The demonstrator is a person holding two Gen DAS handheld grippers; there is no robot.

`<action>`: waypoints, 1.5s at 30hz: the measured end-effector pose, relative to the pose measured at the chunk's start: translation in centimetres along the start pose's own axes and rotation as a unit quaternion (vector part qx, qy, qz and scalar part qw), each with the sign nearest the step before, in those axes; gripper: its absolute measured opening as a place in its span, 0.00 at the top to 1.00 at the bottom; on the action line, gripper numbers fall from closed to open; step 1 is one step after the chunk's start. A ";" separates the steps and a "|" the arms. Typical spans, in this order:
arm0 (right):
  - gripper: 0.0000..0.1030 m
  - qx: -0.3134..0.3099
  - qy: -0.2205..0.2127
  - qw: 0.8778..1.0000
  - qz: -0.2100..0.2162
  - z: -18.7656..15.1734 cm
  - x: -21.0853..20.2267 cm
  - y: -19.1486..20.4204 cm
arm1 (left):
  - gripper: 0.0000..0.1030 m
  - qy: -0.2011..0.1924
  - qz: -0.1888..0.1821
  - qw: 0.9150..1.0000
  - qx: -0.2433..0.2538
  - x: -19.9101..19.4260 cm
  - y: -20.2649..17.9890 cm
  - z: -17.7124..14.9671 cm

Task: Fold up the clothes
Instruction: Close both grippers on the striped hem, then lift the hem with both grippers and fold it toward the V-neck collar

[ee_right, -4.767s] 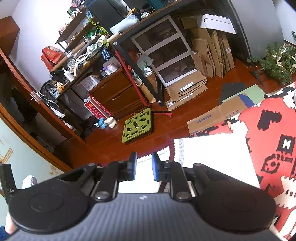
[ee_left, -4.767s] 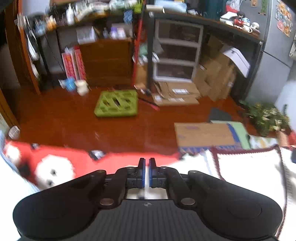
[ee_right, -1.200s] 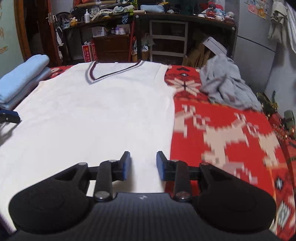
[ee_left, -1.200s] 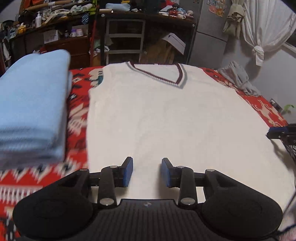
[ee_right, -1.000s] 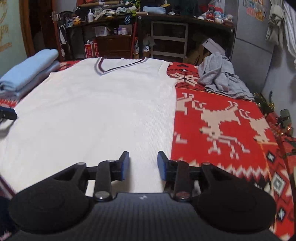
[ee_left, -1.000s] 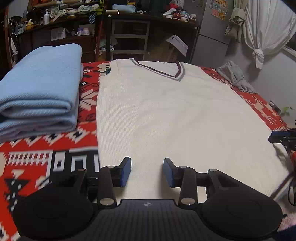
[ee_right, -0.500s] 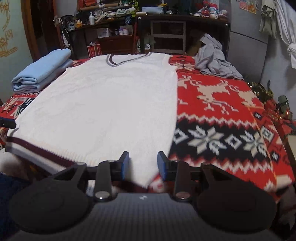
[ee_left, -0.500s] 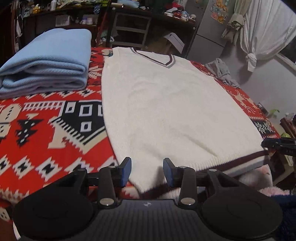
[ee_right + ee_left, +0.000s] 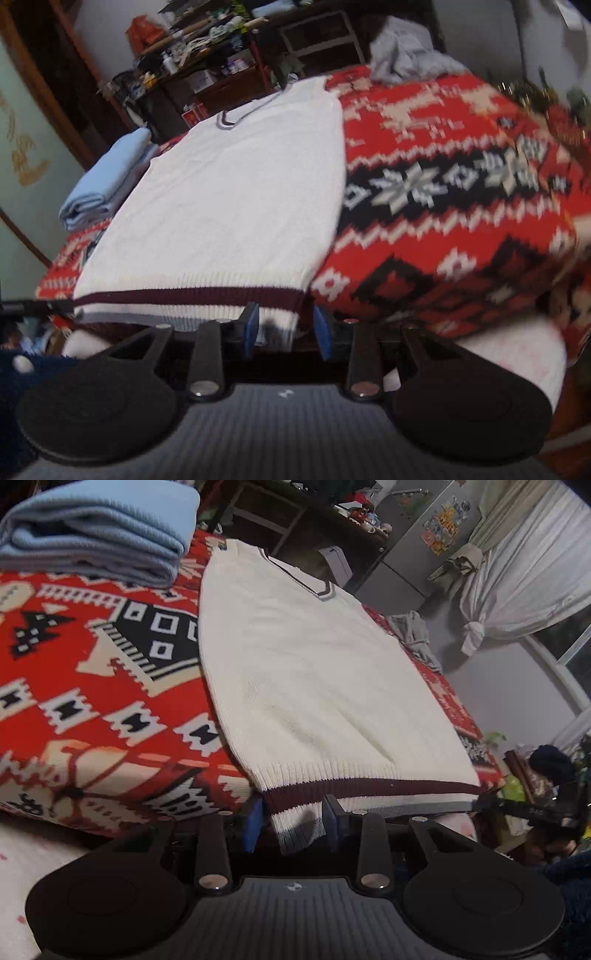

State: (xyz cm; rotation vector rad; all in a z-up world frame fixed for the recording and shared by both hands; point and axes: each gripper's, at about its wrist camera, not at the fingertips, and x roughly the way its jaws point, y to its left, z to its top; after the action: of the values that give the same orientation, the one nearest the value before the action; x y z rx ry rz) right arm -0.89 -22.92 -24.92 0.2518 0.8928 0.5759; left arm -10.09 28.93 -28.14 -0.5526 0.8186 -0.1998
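Note:
A cream knitted V-neck vest (image 9: pixel 314 672) lies flat on a red patterned blanket (image 9: pixel 92 701), its maroon-striped hem hanging over the near edge. My left gripper (image 9: pixel 291 823) sits at the hem's left corner. Its jaws are closing, with the corner between the blue pads but not pinched. In the right wrist view the same vest (image 9: pixel 236 192) runs away from me. My right gripper (image 9: pixel 286 330) stands open around the hem's right corner, with a gap beside the cloth.
A folded light-blue garment (image 9: pixel 99 531) rests on the blanket left of the vest, also the blue garment (image 9: pixel 107 181). A crumpled grey garment (image 9: pixel 406 55) lies at the far right corner. Cluttered shelves, a fridge and a curtain stand beyond the bed.
Both grippers have drawn back from over the vest's body to its near hem and sunk a little. Each hem corner now sits between a pair of pads. Both views have rolled.

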 end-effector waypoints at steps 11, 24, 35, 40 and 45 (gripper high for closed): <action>0.68 0.008 -0.003 0.999 0.043 0.0 1.5 0.6 | 0.77 0.001 -0.033 0.999 -0.005 1.6 -0.5 0.1; 0.95 0.054 -0.016 0.998 -0.024 1.4 -0.5 0.2 | 0.94 -0.001 0.081 0.997 -0.018 -1.6 -0.5 0.7; 0.95 0.074 -0.003 0.997 -0.015 0.4 -1.1 -0.4 | 0.94 0.013 0.079 0.996 -0.039 -1.9 -0.8 -0.3; 0.95 0.072 -0.026 0.997 0.003 1.0 -4.0 0.4 | 0.94 0.006 0.062 0.997 -0.040 -3.8 -1.3 -0.6; 0.95 0.064 -0.008 0.998 0.003 -0.6 -4.4 0.8 | 0.95 -0.006 0.055 0.997 -0.045 -4.7 -1.5 -1.0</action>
State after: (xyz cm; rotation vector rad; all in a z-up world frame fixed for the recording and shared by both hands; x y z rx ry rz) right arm -3.81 -24.79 -22.04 0.3747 0.9144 0.5211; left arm -13.93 29.00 -24.89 -0.5907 0.8464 -0.0580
